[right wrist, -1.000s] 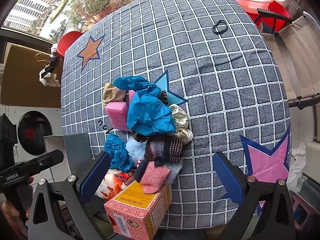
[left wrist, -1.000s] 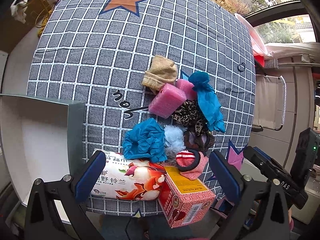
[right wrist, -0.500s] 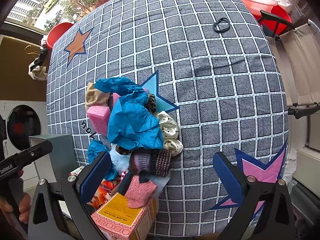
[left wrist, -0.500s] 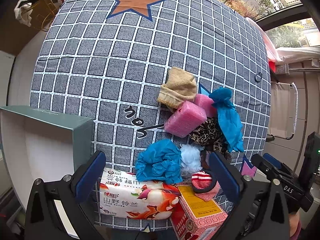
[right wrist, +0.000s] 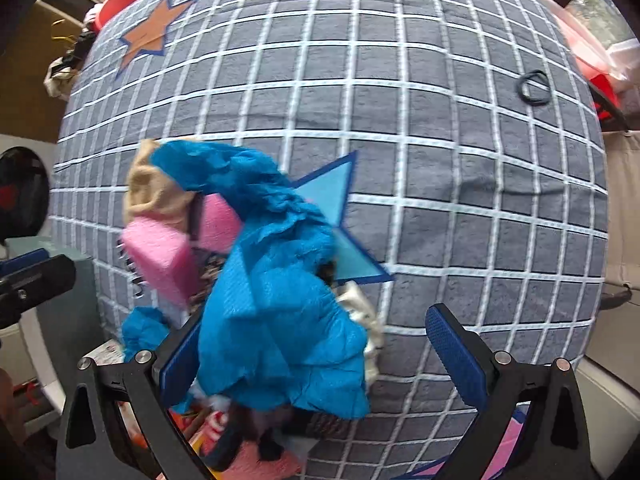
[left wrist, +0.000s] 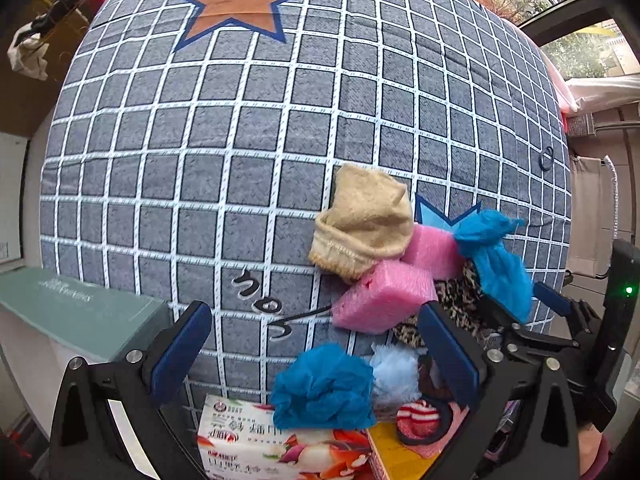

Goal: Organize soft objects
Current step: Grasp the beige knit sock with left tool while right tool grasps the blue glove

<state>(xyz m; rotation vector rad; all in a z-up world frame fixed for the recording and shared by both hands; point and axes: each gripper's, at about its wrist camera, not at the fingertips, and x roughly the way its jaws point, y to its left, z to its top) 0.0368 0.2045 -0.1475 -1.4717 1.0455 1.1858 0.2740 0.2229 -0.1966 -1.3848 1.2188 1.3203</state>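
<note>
The left gripper [left wrist: 312, 354] hangs with its jaws spread wide and nothing between them, low over the near end of the pile, its pads flanking a crumpled blue ball [left wrist: 324, 388] and a pale fluffy tuft [left wrist: 394, 372] without touching either. The right gripper [right wrist: 324, 354] is likewise released and empty; a large blue cloth [right wrist: 276, 320] fills the gap between its fingers, lying against or just in front of the left one, though the blur hides whether there is contact. Around these, the soft things sit in one heap on the checked bedspread [left wrist: 240, 140]: a tan sock [left wrist: 364, 220] leaning on two pink foam blocks [left wrist: 384, 296], a leopard-print piece [left wrist: 460, 304], a striped red-and-white item [left wrist: 418, 418] and a cream scrunchie [right wrist: 360, 308]. A tissue pack [left wrist: 272, 448] and an orange carton top [left wrist: 392, 452] lie at the near edge, under or beside the heap. To the left stands an open box [left wrist: 80, 312] whose visible inside looks bare. A black hair tie [right wrist: 534, 88] lies well apart on the far side of the bedspread. By this showing the sorting has hardly begun: nothing is held, nothing appears to be in the box, and the whole heap remains to be moved. The blue cloth looks the likeliest first pick for the right gripper.
</note>
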